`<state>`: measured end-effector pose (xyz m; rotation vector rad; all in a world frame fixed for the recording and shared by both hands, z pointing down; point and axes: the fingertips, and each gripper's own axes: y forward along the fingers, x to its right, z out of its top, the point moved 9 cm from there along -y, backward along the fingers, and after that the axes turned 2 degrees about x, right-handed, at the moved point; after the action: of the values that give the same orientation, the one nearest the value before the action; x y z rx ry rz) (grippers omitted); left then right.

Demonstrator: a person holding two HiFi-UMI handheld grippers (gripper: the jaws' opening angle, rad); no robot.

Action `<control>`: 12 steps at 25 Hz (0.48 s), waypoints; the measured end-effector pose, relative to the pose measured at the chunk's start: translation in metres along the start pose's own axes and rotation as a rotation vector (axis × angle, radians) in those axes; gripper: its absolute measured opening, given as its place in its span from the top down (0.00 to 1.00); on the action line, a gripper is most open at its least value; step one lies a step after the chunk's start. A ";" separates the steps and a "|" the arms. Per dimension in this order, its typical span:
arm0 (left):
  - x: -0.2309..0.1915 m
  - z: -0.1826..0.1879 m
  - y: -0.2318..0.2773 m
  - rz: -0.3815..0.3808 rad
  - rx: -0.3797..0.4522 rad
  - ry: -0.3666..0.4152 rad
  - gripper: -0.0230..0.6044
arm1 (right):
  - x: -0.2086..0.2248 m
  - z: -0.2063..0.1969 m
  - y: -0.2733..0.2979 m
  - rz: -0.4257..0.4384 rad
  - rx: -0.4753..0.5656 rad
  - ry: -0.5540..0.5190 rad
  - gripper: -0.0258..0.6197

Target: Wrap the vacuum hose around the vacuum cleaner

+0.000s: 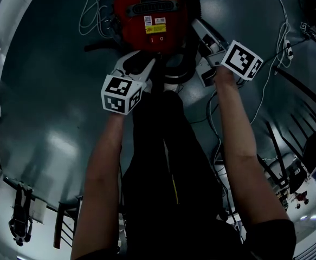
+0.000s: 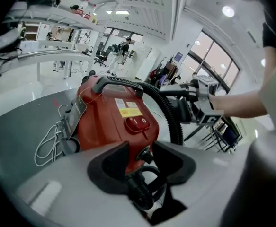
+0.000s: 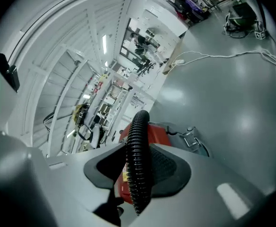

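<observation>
The red vacuum cleaner [image 1: 147,15] stands on the grey floor just in front of me. Its black ribbed hose [image 1: 182,64] loops at the near side. In the left gripper view the hose [image 2: 168,110] arches from the right gripper over the vacuum cleaner [image 2: 114,122] and its black handle. My left gripper [image 1: 141,66] is at the cleaner's near edge; its jaws [image 2: 141,162] are shut on a lower stretch of hose. My right gripper [image 1: 204,53], to the right of the cleaner, is shut on the hose [image 3: 138,160], which runs upright between its pads, the red body [image 3: 159,136] behind.
A white cable coil [image 1: 95,10] lies left of the cleaner, also in the left gripper view [image 2: 50,143]. More white cables and a plug block [image 1: 285,42] lie at the right. My dark-trousered legs [image 1: 163,161] stand close behind the grippers. Black chair frames [image 1: 304,145] stand at right.
</observation>
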<state>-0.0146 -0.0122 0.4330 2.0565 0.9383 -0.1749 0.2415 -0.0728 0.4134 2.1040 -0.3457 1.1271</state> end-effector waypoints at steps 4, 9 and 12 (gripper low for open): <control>0.001 0.005 -0.001 0.007 0.015 -0.015 0.71 | -0.023 0.013 -0.002 0.037 0.006 0.005 0.73; -0.002 0.020 -0.005 0.000 0.054 -0.012 0.69 | -0.068 0.011 0.011 0.110 -0.065 -0.048 0.74; 0.001 0.033 -0.010 -0.032 0.088 -0.010 0.65 | -0.080 0.004 0.014 0.077 -0.061 -0.003 0.75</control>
<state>-0.0136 -0.0330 0.4054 2.1194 0.9727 -0.2474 0.1899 -0.0927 0.3535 2.0545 -0.4599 1.1433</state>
